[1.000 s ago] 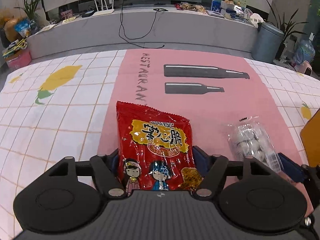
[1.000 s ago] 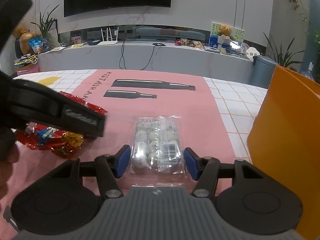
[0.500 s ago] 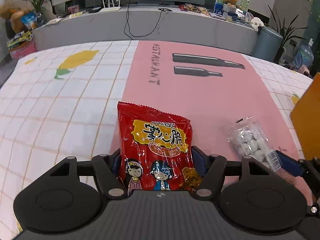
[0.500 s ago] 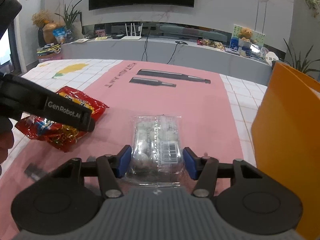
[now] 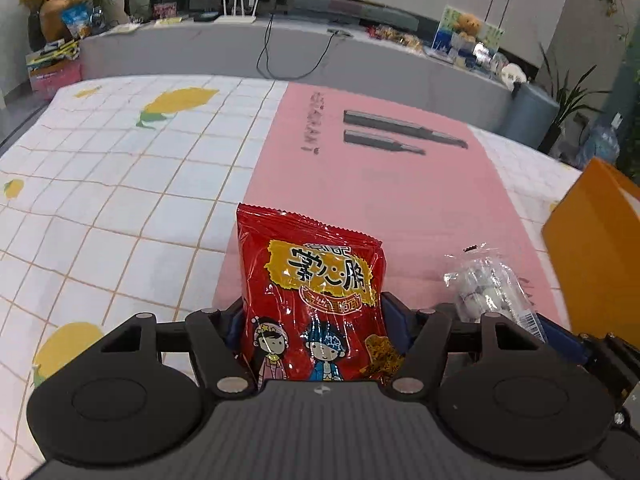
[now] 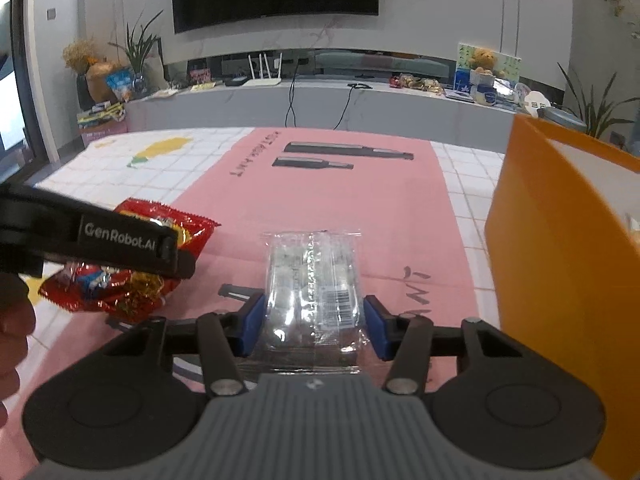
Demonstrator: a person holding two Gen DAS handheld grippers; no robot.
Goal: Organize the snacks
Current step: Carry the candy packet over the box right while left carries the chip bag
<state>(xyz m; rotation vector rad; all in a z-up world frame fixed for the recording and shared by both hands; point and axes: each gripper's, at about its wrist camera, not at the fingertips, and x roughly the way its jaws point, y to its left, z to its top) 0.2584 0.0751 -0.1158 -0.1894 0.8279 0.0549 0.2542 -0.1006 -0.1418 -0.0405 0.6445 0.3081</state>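
Note:
My left gripper [image 5: 314,326] is shut on a red snack bag [image 5: 310,288] with cartoon figures and holds it above the table. The bag also shows in the right wrist view [image 6: 132,264], under the left gripper's black body [image 6: 96,240]. My right gripper [image 6: 314,326] is shut on a clear packet of white candies [image 6: 314,280] with a barcode and holds it lifted. The packet also shows in the left wrist view [image 5: 488,284], to the right of the red bag.
An orange box [image 6: 560,260] stands open at the right, close to the right gripper; it also shows in the left wrist view [image 5: 596,248]. The table has a pink runner [image 5: 380,184] over a white checked cloth [image 5: 120,184]. A grey bench [image 6: 360,108] lies beyond.
Both grippers have risen with their snacks still held. The table now looks lower in both views. The orange box shows more in the left wrist view.

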